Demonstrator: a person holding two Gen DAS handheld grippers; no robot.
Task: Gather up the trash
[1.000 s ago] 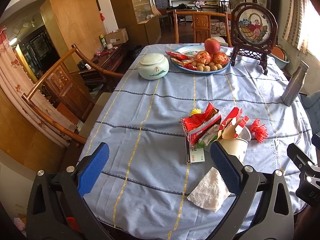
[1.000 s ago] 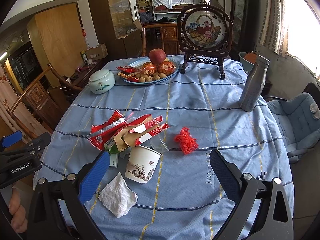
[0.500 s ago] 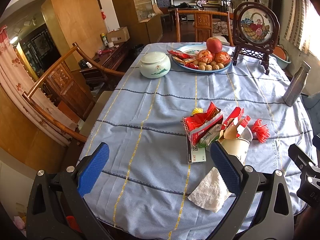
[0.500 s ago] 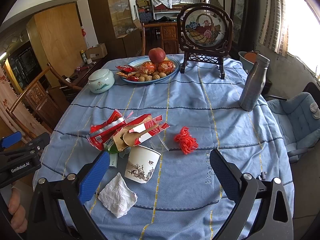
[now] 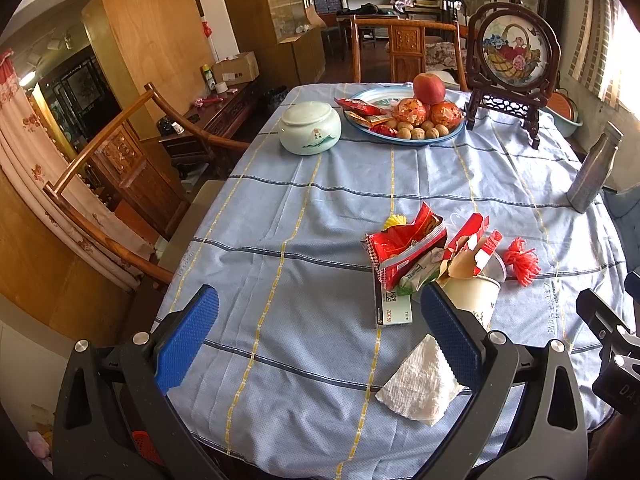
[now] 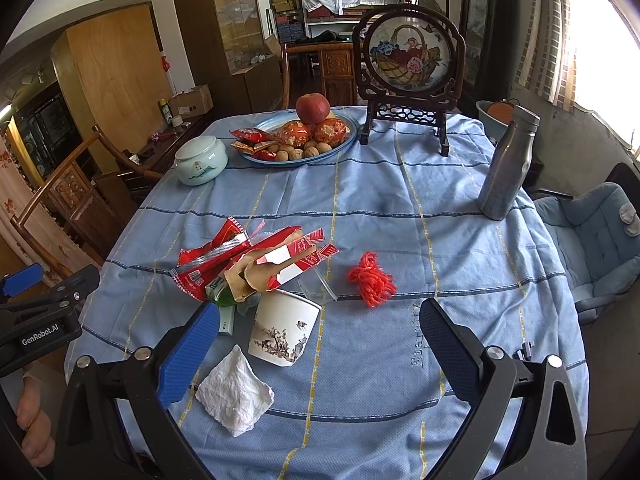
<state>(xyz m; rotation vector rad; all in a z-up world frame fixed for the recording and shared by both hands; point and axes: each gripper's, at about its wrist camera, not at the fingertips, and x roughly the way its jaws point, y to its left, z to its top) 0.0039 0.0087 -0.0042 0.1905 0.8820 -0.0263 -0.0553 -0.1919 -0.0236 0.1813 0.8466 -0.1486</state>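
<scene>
Left tongs (image 5: 320, 336): mine, spread wide, empty, left of the cup (image 6: 285, 332).
Wrappers (image 6: 240, 264): red heap just behind the cup, some leaning on its rim.
Tissue (image 6: 235, 394): crumpled, just in front of the cup, to its left.
Yarn (image 6: 372, 278): red tuft right of the cup, apart from it.
Right tongs (image 6: 320, 336): mine, spread wide, empty, over the cloth (image 6: 400, 208) in front of the cup.
Bottle (image 6: 506, 164): upright, well behind the cup, to its right.

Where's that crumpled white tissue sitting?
The crumpled tissue lies on the blue tablecloth near the table's front edge, just in front of the paper cup, in both views.
</scene>
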